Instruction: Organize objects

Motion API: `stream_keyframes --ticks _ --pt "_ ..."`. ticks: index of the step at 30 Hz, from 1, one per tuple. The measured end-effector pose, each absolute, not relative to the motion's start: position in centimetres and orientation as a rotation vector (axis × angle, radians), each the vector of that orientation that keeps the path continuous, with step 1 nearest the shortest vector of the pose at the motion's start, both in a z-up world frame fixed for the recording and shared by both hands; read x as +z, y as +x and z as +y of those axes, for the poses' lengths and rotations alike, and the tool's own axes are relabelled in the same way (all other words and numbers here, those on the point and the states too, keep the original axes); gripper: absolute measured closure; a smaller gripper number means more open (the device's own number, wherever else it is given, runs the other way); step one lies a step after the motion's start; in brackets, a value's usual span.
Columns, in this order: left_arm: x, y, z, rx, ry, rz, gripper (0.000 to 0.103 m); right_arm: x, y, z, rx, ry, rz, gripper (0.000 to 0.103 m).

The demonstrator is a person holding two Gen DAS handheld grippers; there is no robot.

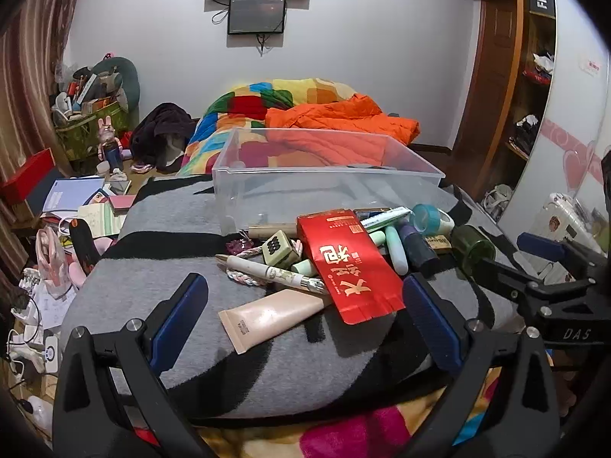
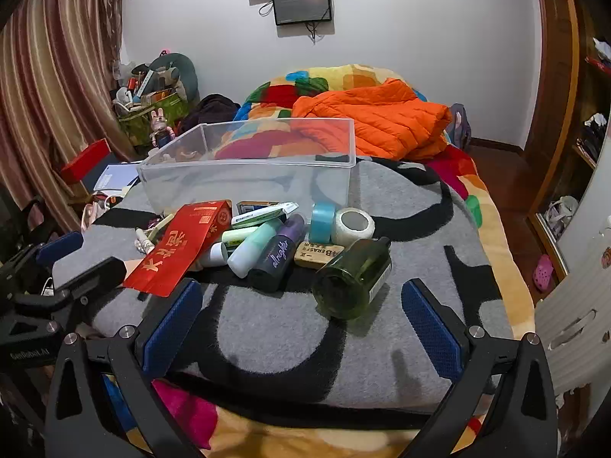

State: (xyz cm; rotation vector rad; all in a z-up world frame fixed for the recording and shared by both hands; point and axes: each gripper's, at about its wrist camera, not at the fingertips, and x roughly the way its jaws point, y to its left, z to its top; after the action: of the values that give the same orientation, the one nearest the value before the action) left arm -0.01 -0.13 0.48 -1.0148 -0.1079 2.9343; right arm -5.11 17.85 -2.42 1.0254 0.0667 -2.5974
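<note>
A clear plastic bin [image 1: 267, 194] [image 2: 244, 183] stands empty on the grey and black blanket [image 1: 172, 278] [image 2: 290, 347]. In front of it lies a pile: a red envelope [image 1: 347, 263] [image 2: 183, 248], a beige tube [image 1: 271, 315], a white pen [image 1: 267, 269], a mahjong tile [image 1: 280, 249], a dark green bottle [image 2: 353, 278] [image 1: 473, 246], a purple spray bottle [image 2: 278, 253], tape rolls [image 2: 340, 223] and an eraser [image 2: 319, 253]. My left gripper [image 1: 305, 305] is open and empty, just before the tube. My right gripper [image 2: 301, 313] is open and empty, near the green bottle.
An orange jacket [image 2: 378, 122] and a colourful quilt [image 1: 263, 95] lie behind the bin. Clutter, papers and a basket [image 1: 88, 126] fill the floor at the left. A wooden shelf [image 2: 584, 145] stands at the right. The blanket's front edge drops off near the grippers.
</note>
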Motion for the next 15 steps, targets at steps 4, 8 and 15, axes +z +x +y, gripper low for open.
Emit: stream_keyframes --ticks 4,8,15 --pt "0.58 0.03 -0.44 2.930 -1.018 -0.140 0.000 -2.41 -5.02 17.61 -2.590 1.019 0.087 0.000" --pt "0.76 0.12 -0.51 2.934 -1.011 -0.143 0.000 -2.31 -4.85 17.30 -2.587 1.012 0.098 0.000" --pt "0.87 0.08 -0.59 2.927 -1.012 -0.149 0.000 -2.29 -4.82 17.19 -2.580 1.012 0.093 0.000"
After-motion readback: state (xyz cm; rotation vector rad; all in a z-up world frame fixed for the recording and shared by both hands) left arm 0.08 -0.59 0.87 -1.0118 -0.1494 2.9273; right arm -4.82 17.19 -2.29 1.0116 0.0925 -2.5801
